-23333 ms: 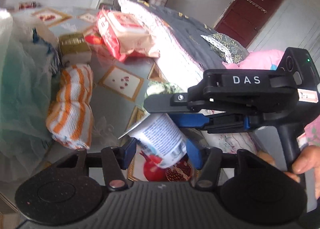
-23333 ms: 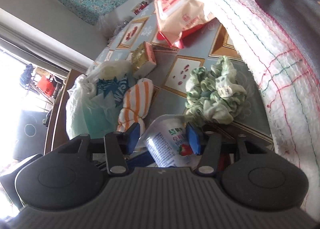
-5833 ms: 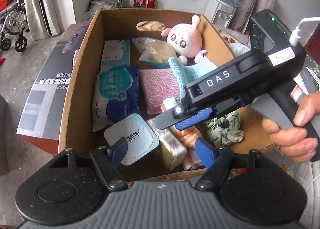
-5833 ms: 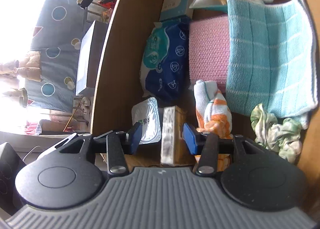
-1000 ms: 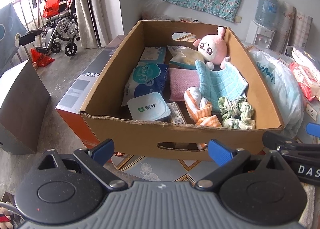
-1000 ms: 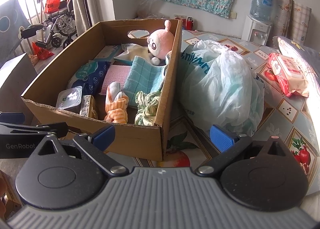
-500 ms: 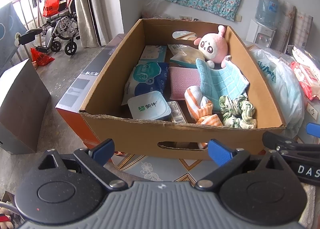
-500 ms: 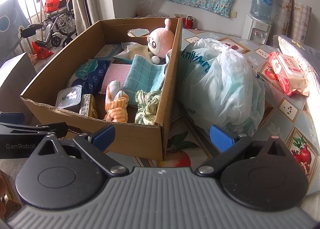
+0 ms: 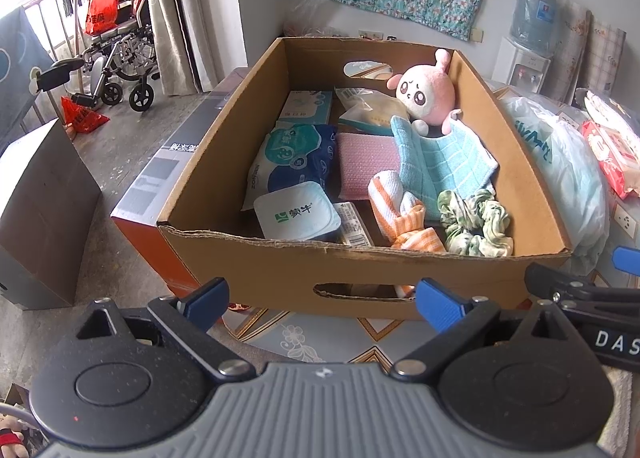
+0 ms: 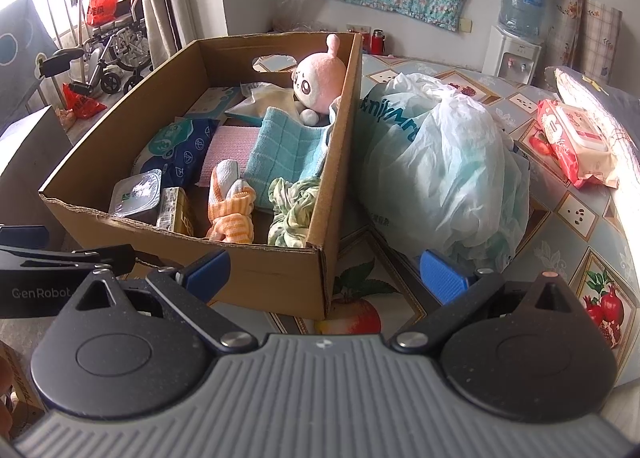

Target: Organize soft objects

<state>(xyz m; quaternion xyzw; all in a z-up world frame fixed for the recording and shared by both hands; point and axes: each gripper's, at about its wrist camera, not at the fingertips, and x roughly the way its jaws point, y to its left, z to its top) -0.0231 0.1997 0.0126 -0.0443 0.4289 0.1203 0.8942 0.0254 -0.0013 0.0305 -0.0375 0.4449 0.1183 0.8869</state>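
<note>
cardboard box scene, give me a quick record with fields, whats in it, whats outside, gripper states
container: cardboard box, open top, cut handle hole in near wall
back of box: pink plush toy
middle: teal striped cloth partly over pink knit cloth; blue wipes pack
near wall: yogurt tub, orange striped towel, green scrunchie
outside box: plastic bag against its side; red wipes pack beyond, on the patterned tabletop
left gripper: open, empty, short of the box
right gripper: open, empty
</note>
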